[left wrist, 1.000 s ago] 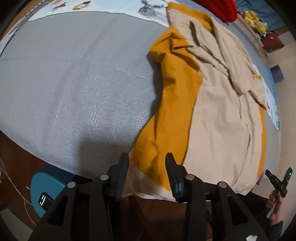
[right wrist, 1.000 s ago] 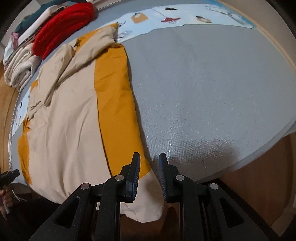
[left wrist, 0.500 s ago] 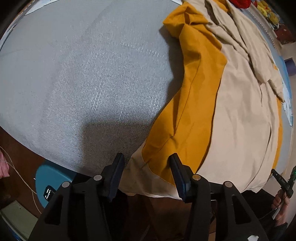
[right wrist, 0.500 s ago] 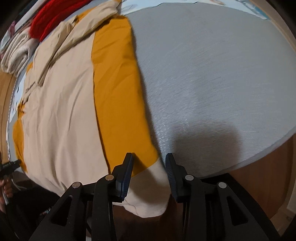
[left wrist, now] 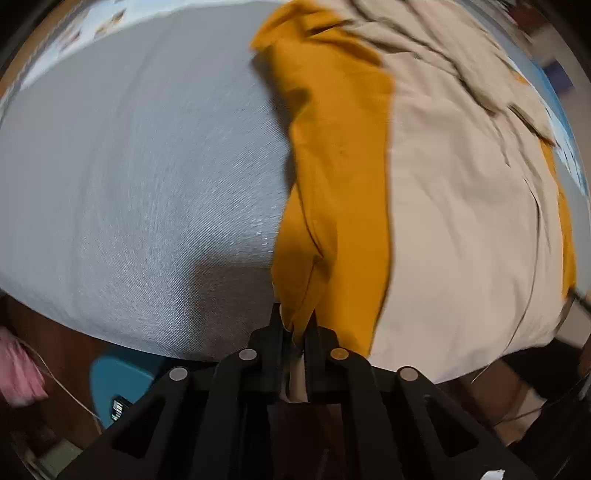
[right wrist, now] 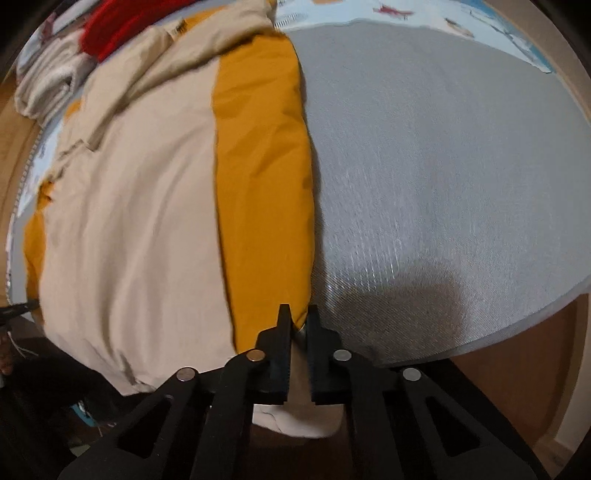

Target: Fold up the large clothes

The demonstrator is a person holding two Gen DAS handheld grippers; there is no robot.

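Note:
A large beige and mustard-yellow garment lies spread on a grey mat, its hem hanging over the near edge. In the left wrist view my left gripper is shut on the mustard hem corner, and cloth bunches up between its black fingers. The right wrist view shows the same garment on the left of the grey mat. My right gripper is shut on the hem at the mustard panel's lower edge, with beige cloth hanging below the fingers.
Folded pale clothes and a red knit lie at the far end. A patterned blue sheet borders the mat. A teal object and pink cloth sit on the wooden floor below the mat's edge.
Both grippers came down onto the garment's hem and closed on it; half a second ago their jaws stood open around the cloth. The left hem now bunches upward.

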